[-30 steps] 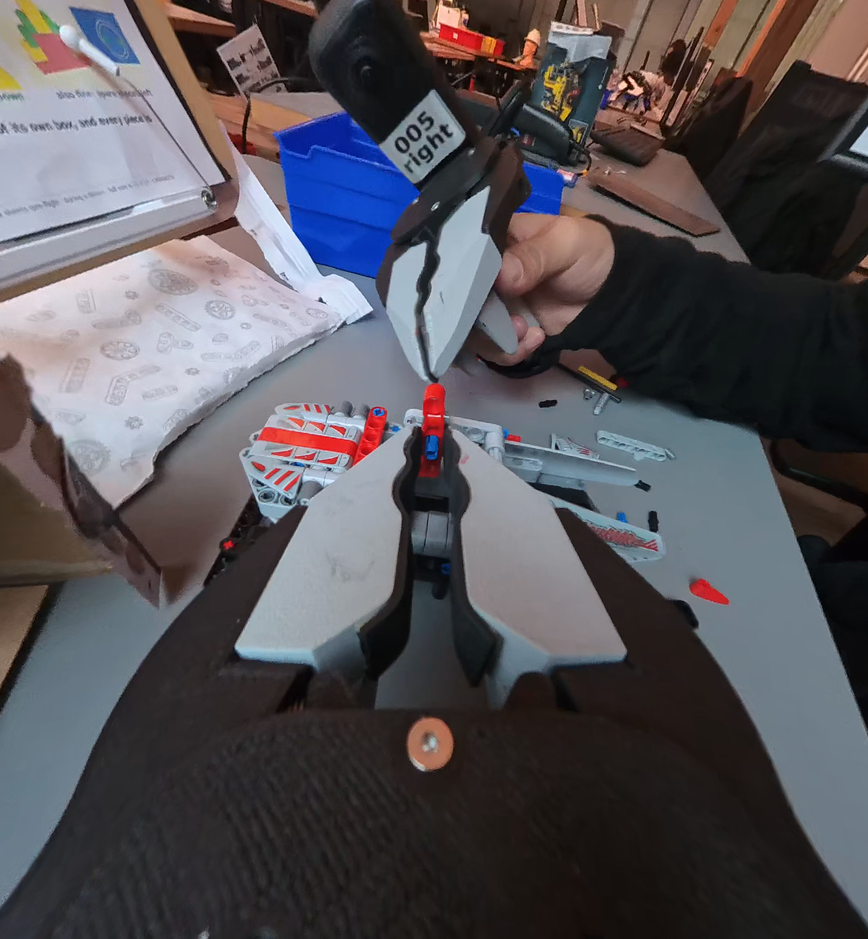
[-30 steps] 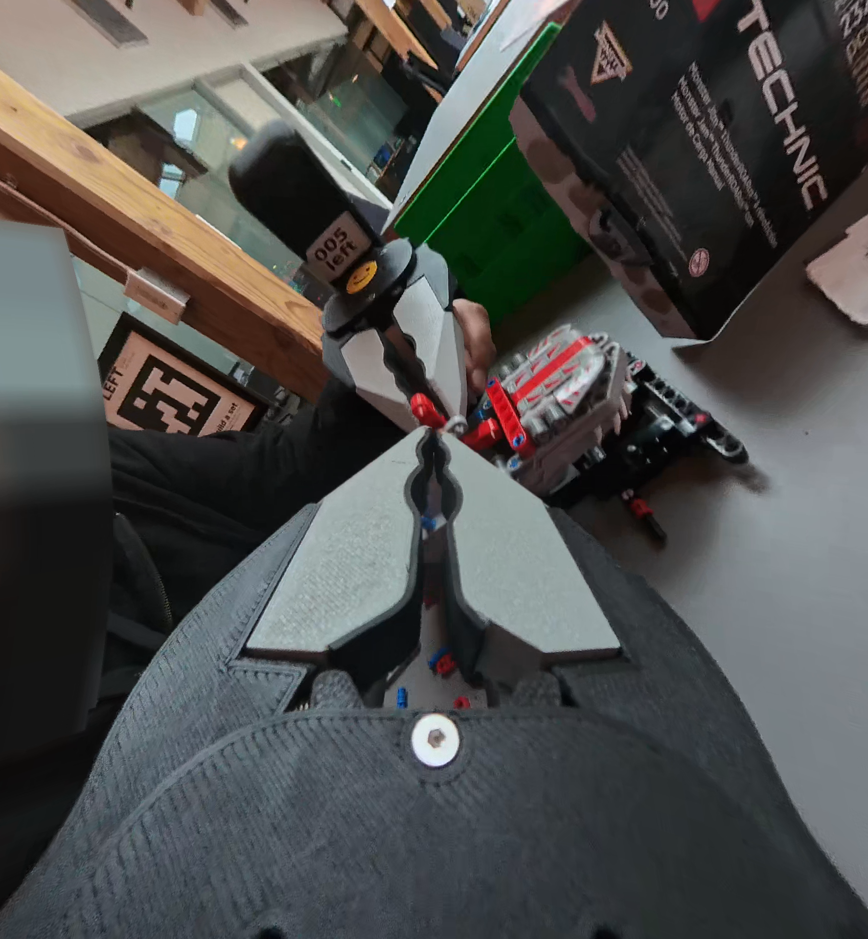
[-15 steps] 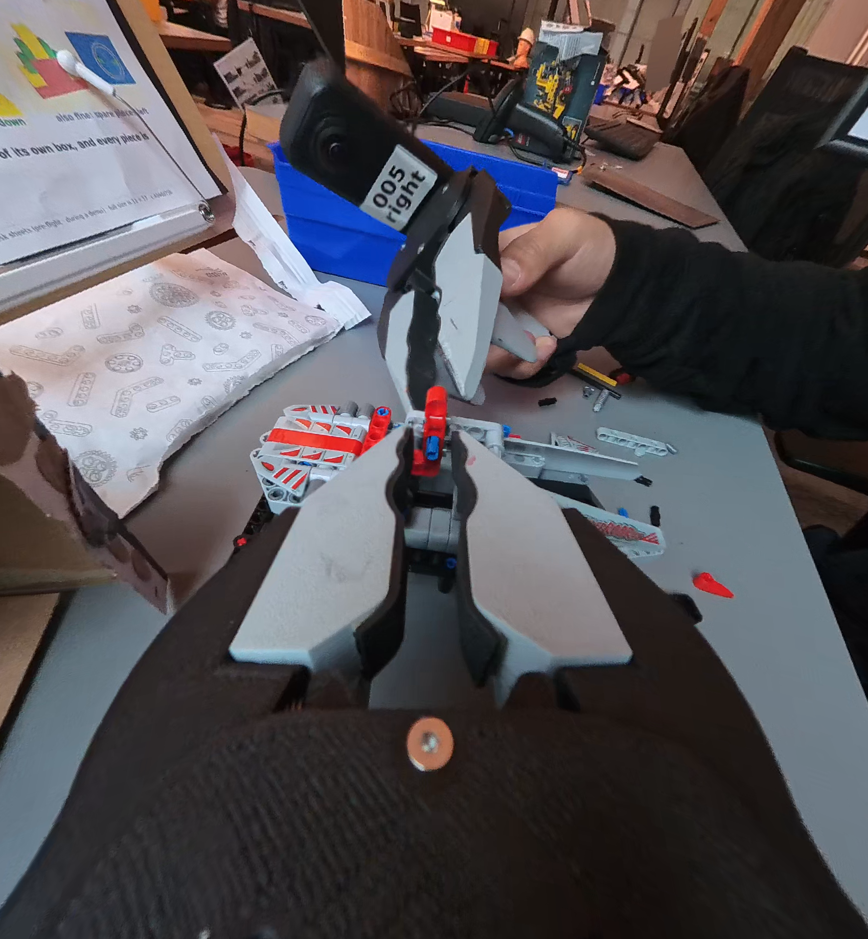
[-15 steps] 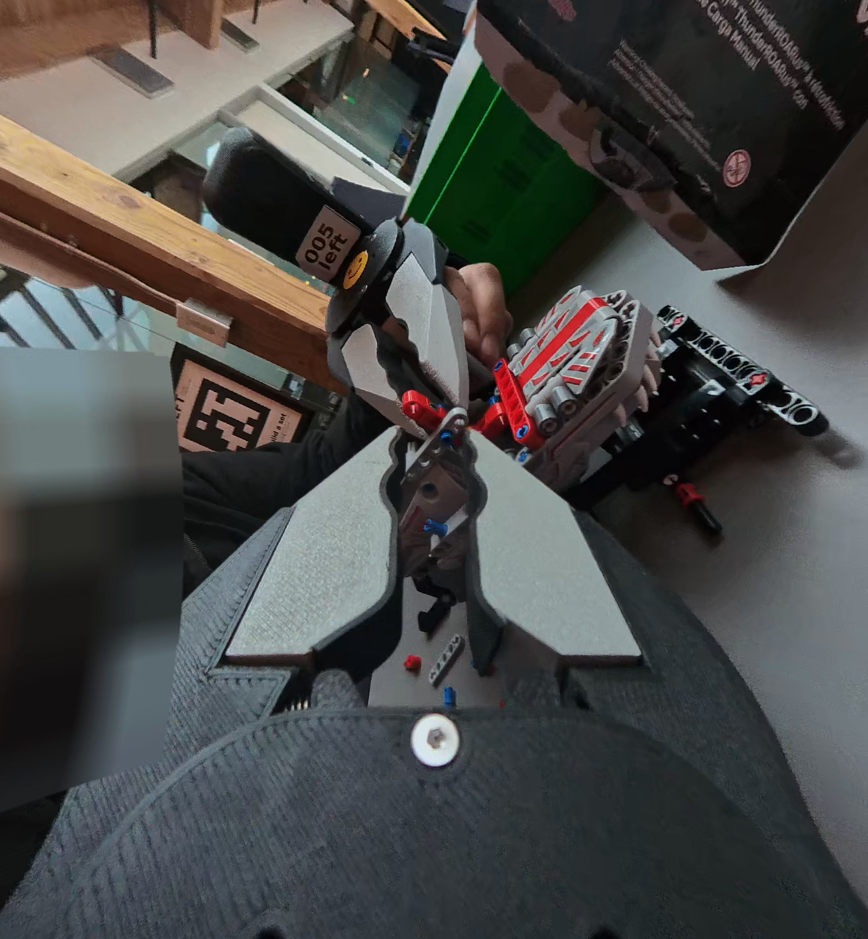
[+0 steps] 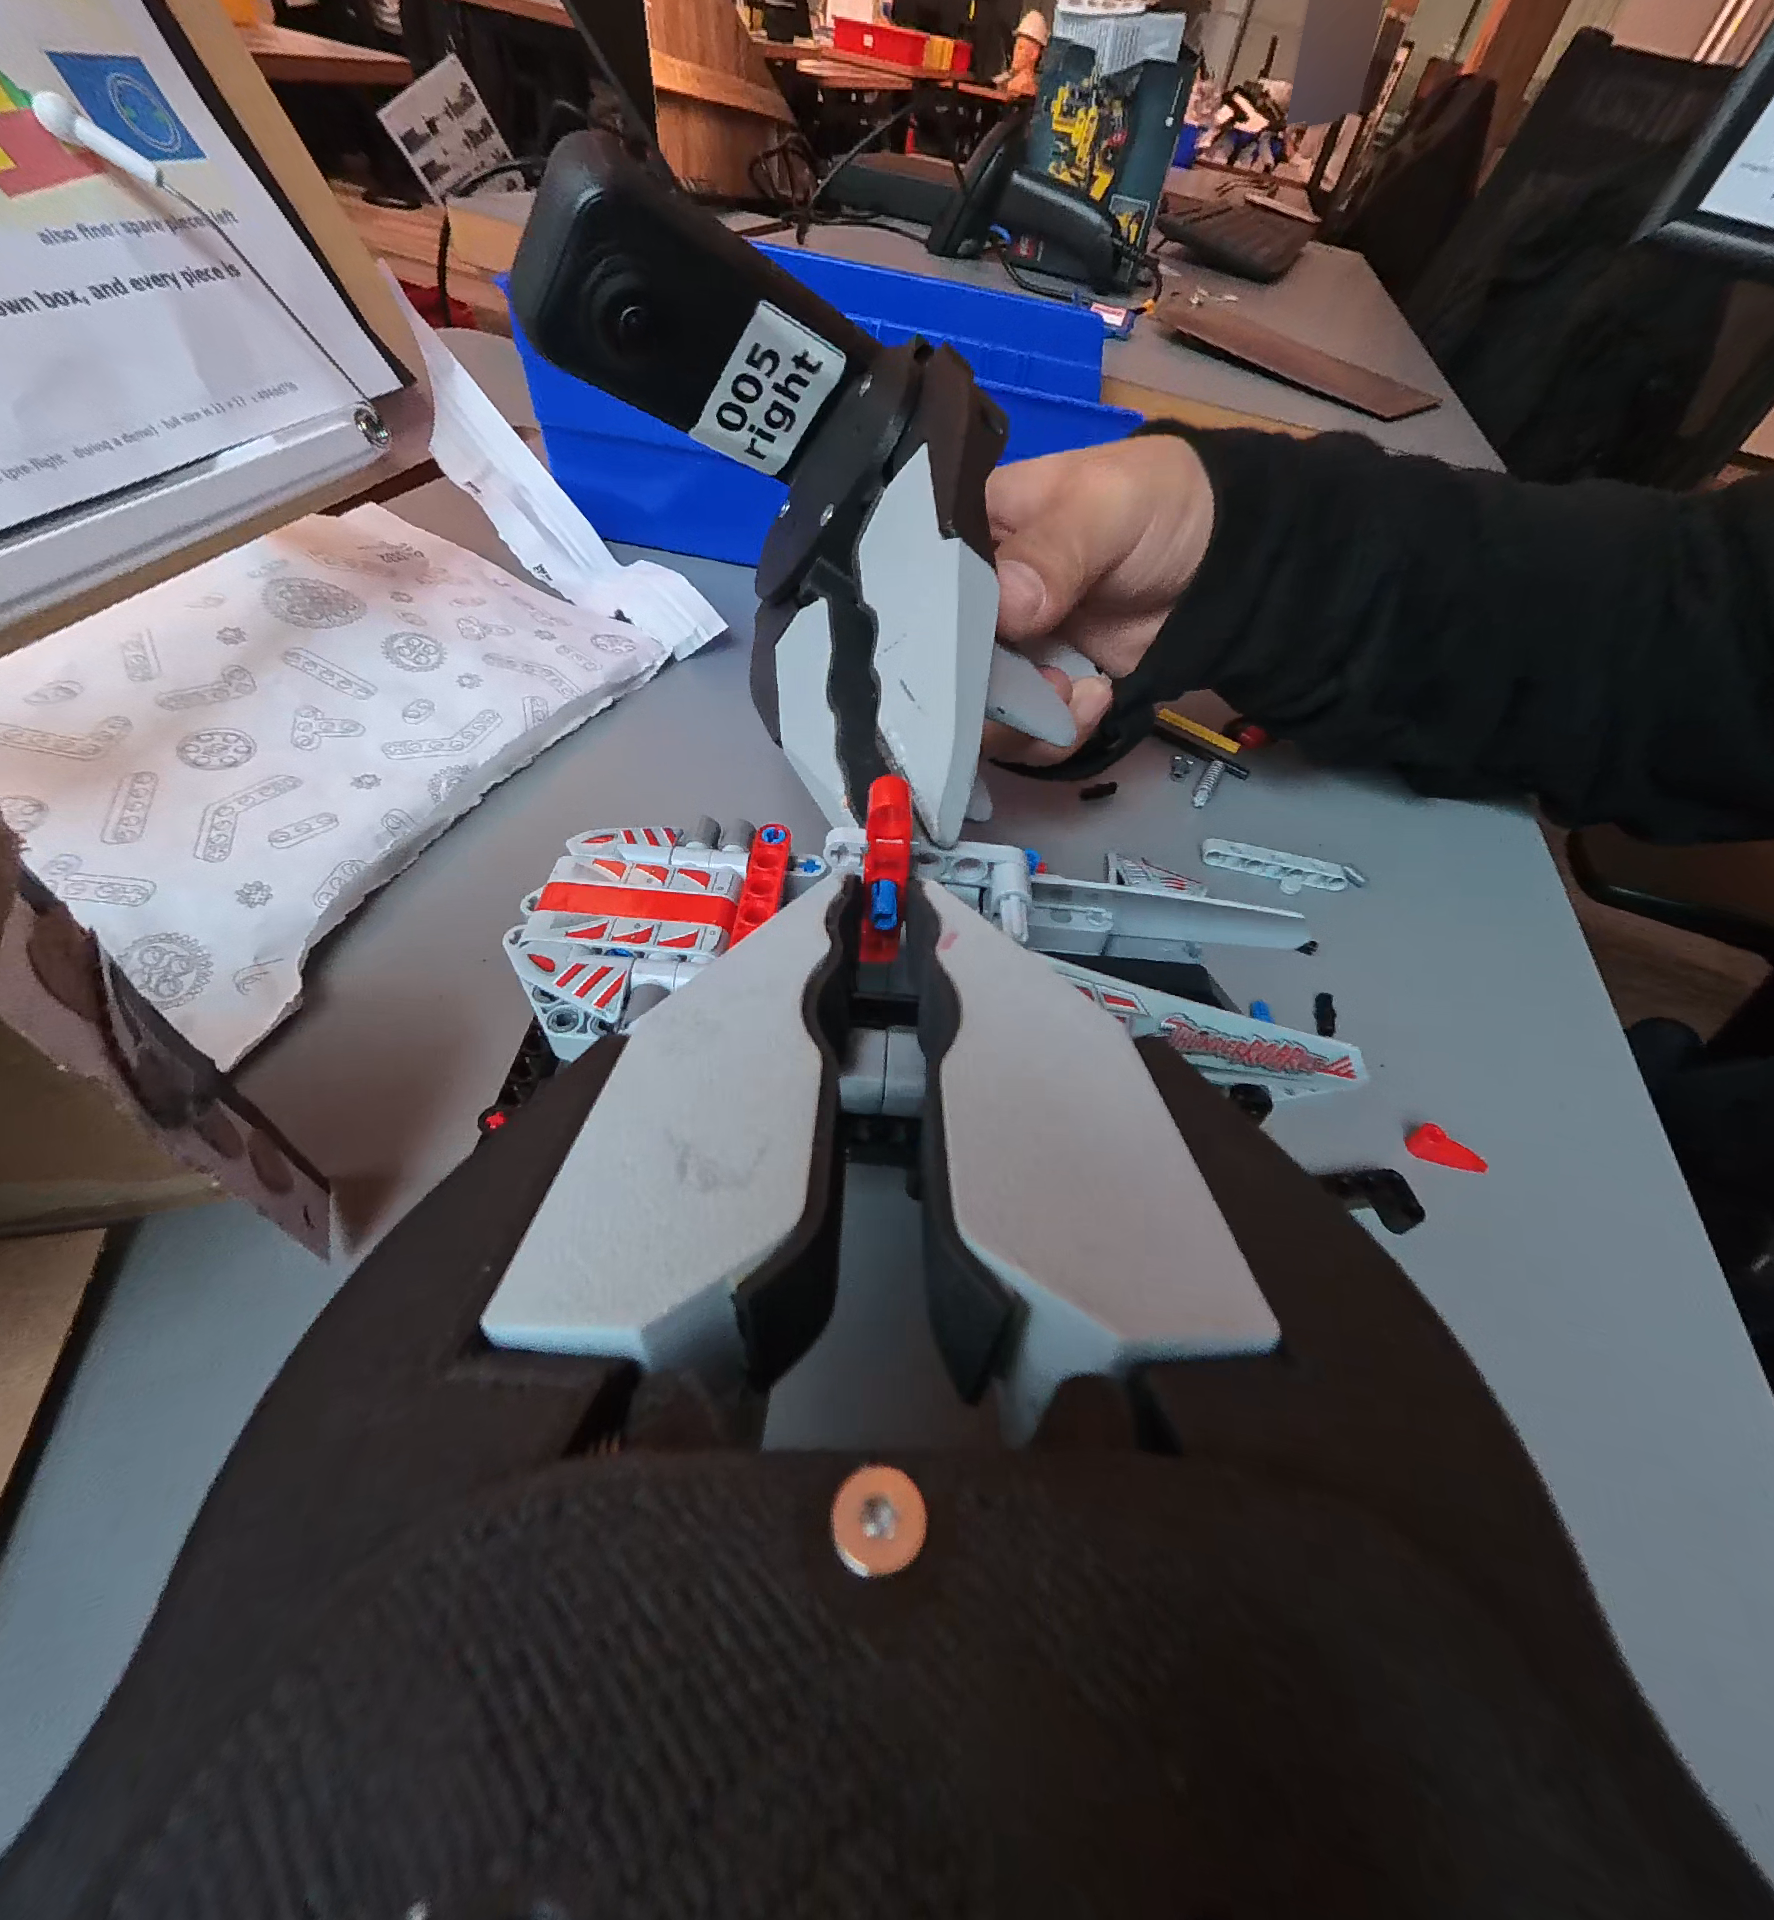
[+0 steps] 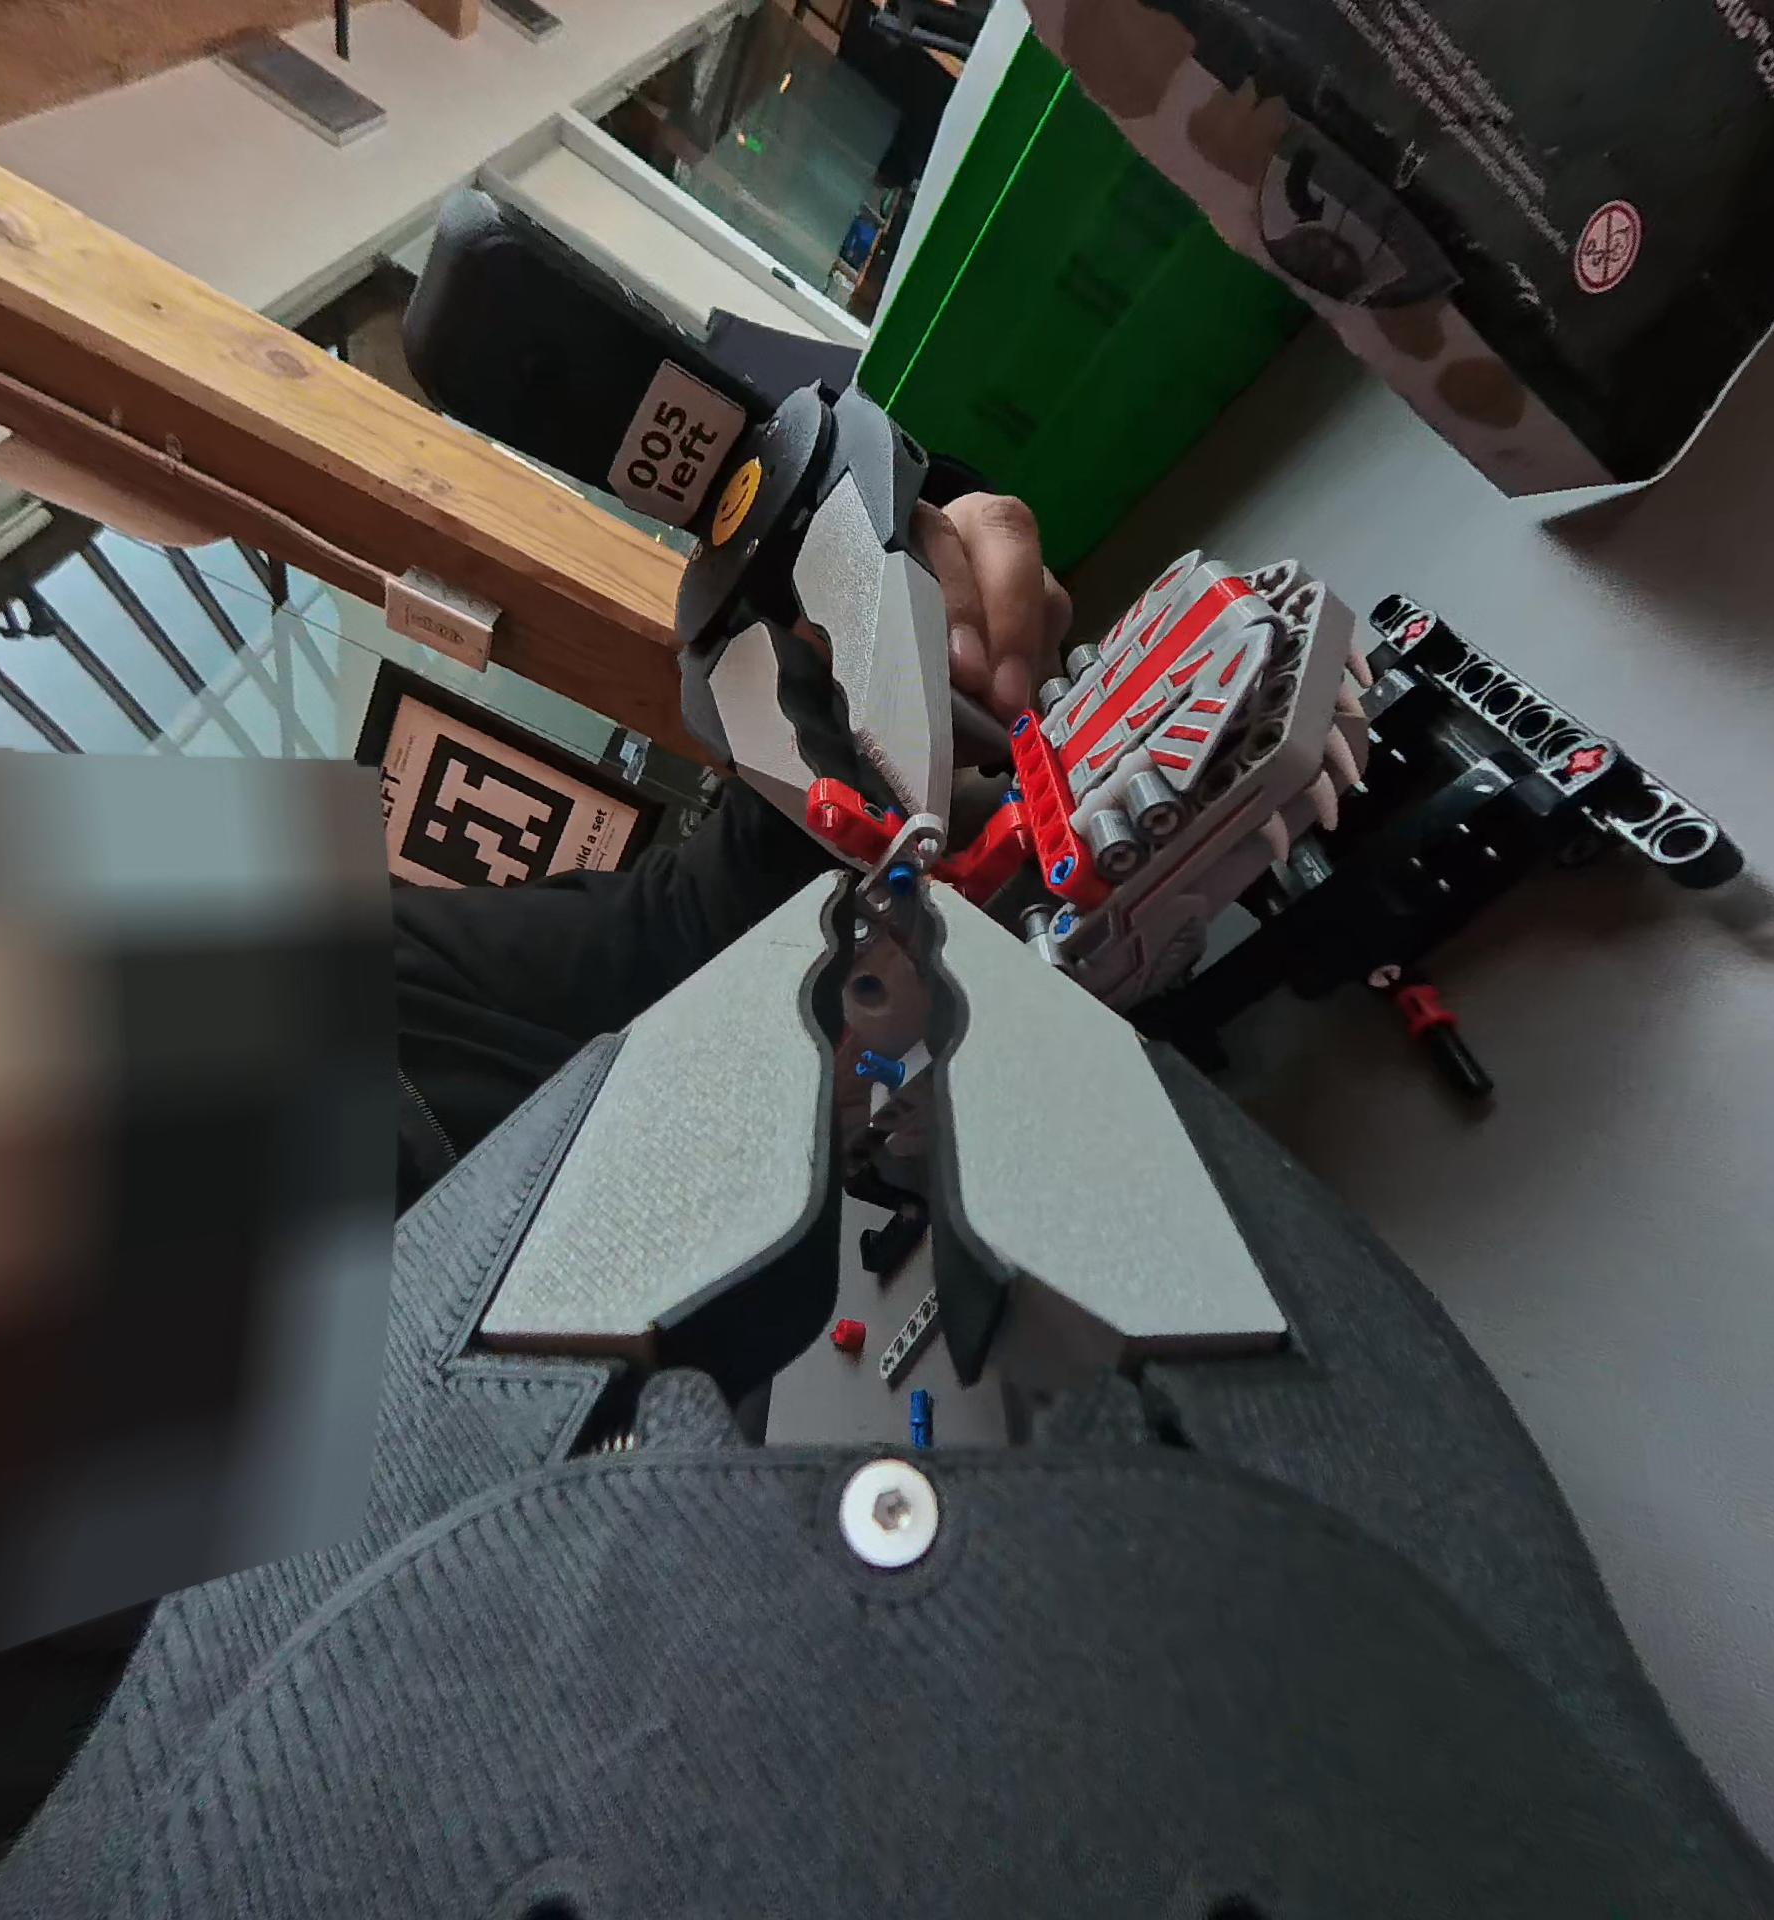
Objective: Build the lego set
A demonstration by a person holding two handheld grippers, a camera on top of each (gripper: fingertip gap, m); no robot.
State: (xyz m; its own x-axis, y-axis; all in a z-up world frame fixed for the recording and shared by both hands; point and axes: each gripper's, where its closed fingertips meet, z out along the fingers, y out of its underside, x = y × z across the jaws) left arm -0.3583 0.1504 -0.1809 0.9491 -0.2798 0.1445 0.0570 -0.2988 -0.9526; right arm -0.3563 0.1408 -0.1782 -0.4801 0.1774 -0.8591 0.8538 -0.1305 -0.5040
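So the big change over the last second: the right gripper (image 5: 888, 821) was hovering just above the red connector (image 5: 885, 862) with its fingers pressed together, then it tipped away for a moment, and now it's back down with its tips right at the top of that red piece. From the right wrist view its fingers look closed around a thin grey beam end (image 6: 898, 862) with a blue pin (image 6: 901, 878) in it, right at centre frame, though I can't tell how hard they're actually biting. The left gripper (image 5: 878, 914) hasn't let go the whole time; its fingers are clamped on the lower part of the red connector, mid-frame in its own view. The half-built model (image 5: 654, 914), the grey and red striped panels on a black frame, sits on the grey worktop (image 5: 1485, 1351) just left of centre, touching the piece both grippers are working on. Loose bits are scattered to the right, like a small red wedge (image 5: 1444, 1148) and a grey beam (image 5: 1278, 862). My read is they're lining up for a press fit between red connector and grey beam, so this step isn't seated yet. Lots of the build still to go.
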